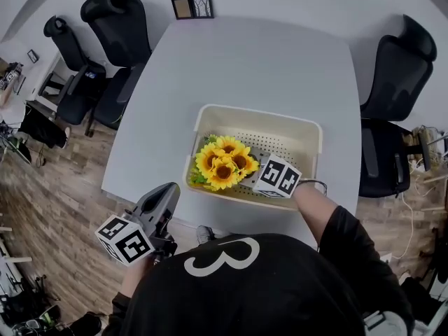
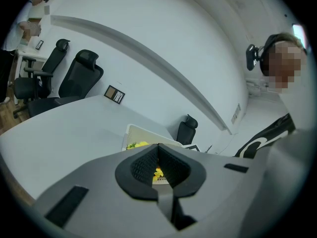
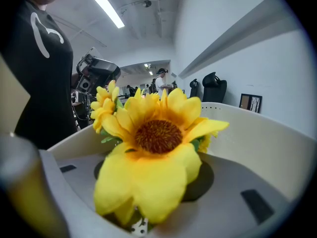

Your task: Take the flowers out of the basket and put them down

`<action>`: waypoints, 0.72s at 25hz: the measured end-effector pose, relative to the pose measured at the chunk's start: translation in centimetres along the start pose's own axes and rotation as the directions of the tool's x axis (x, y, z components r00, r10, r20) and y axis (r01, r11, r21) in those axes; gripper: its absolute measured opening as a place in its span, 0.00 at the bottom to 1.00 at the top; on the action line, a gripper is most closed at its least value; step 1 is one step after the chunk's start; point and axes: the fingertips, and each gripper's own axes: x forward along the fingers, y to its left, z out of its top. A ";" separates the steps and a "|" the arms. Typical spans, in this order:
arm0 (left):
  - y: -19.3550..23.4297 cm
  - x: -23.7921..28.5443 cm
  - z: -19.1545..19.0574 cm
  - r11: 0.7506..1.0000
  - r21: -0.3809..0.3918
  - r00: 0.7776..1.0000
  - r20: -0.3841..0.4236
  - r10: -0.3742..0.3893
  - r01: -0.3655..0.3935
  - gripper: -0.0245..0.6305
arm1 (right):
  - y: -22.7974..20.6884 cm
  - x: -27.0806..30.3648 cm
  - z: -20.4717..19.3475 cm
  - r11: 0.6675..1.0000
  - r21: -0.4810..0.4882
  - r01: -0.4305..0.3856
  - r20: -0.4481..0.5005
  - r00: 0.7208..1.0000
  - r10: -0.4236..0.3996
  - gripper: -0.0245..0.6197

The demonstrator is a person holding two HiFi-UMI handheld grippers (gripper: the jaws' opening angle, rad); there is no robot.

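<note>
A cream basket sits on the white bench, close to its near edge. The flowers, a bunch of yellow sunflowers with brown centres and a few green leaves, lie inside the basket against its near left wall.

The right tool reaches into the basket from the near side. In the right gripper view a flower head fills the space between the jaws. They are drawn in around the bunch and grip it, with their tips hidden under the petals.

The left tool is held off the bench's near left edge, over the wooden floor and well apart from the basket. Its jaws are pressed together with nothing between them.

Black office chairs stand at both sides of the bench.
</note>
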 end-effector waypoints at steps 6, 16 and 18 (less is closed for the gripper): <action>1.0 0.4 -0.1 0.999 -0.007 0.999 -0.029 -0.045 0.045 0.06 | -0.8 -0.9 -0.1 0.999 0.018 0.049 -0.021 0.999 -0.048 0.34; 1.7 0.1 0.7 0.993 -0.006 0.993 -0.033 -0.117 0.116 0.06 | -2.1 -2.8 0.9 0.981 0.045 0.191 -0.037 0.981 -0.190 0.34; 1.6 -0.2 1.0 0.991 0.003 0.990 -0.022 -0.137 0.137 0.06 | -1.9 -3.4 1.5 0.976 0.046 0.214 -0.029 0.977 -0.213 0.33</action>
